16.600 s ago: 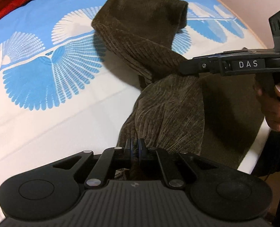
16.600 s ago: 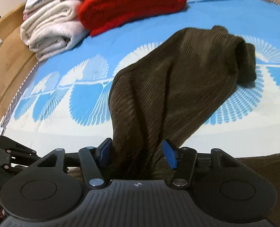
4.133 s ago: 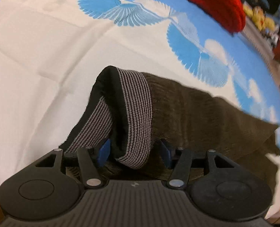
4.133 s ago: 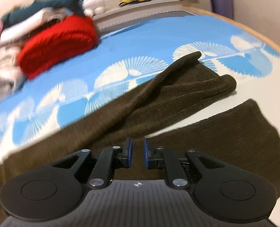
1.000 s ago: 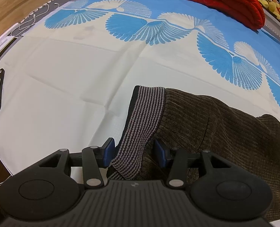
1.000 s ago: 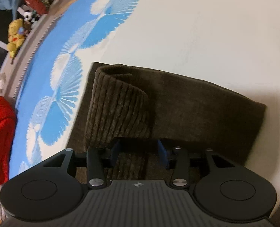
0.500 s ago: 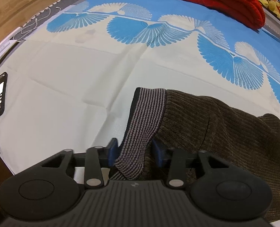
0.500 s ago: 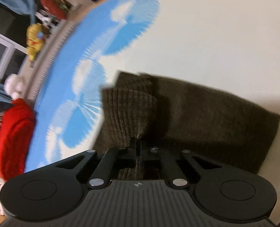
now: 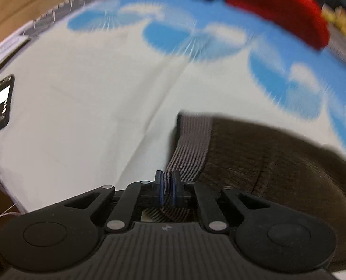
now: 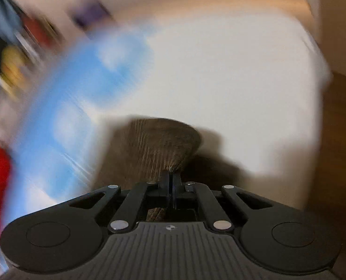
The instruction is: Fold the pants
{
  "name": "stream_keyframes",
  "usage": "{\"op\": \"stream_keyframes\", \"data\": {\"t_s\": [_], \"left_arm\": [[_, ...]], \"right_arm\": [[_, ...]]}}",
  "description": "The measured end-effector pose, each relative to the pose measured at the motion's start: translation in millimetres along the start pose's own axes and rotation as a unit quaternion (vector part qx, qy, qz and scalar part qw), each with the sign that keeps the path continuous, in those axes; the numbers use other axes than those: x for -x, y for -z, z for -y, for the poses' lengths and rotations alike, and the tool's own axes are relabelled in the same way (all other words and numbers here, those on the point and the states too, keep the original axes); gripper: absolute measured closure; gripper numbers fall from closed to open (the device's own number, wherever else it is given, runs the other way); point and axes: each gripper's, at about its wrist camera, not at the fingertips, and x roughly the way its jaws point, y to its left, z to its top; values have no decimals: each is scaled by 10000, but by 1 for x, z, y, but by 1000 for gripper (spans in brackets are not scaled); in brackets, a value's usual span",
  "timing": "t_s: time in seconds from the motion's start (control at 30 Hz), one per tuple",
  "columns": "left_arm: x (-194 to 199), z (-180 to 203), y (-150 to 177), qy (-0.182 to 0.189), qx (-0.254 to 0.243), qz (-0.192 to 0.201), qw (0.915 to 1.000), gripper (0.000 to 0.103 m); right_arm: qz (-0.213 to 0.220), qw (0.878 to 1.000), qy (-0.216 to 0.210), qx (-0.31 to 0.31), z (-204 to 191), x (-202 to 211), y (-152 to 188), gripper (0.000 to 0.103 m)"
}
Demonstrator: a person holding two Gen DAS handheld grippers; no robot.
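pants [image 9: 278, 163] lie on the bed [image 9: 91, 116], near edge, brown corduroy, striped waistband [image 9: 191, 144] at the left end. soft, limp, fairly thick; likely sags between holds, so the ends are the places to grip. left gripper [image 9: 167, 187] has just been closing, now pinched on the waistband. right gripper [image 10: 171, 186] clamped on a raised fold of pants [image 10: 159, 144]; view blurred.

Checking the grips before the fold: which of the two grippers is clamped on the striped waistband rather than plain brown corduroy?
The left gripper: its fingers pinch the grey striped waistband. The right gripper is shut on plain brown ribbed fabric.
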Motion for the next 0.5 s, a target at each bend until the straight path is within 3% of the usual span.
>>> {"op": "stream_keyframes", "data": {"t_s": [0.07, 0.13, 0.23, 0.33, 0.4, 0.47, 0.5], "left_arm": [[-1, 1, 2, -85, -118, -45, 9999, 96], [1, 2, 2, -98, -114, -35, 9999, 95], [5, 0, 1, -144, -22, 102, 9998, 80], [32, 0, -1, -351, -37, 941, 9949, 74], [46, 3, 0, -120, -106, 1330, 9910, 70], [40, 11, 2, 123, -347, 1120, 9930, 48], [34, 14, 3, 76, -428, 950, 9945, 44]], "right_arm": [[-478, 9982, 335, -130, 13, -15, 5, 101], [-419, 9987, 266, -73, 14, -14, 3, 101], [-273, 9994, 183, 138, 4, -9, 3, 101], [-123, 9991, 366, 172, -3, -2, 5, 95], [135, 9985, 488, 224, -6, 4, 4, 93], [467, 9972, 495, 310, -11, 14, 2, 87], [613, 9963, 454, 397, -15, 18, 1, 80]]}}
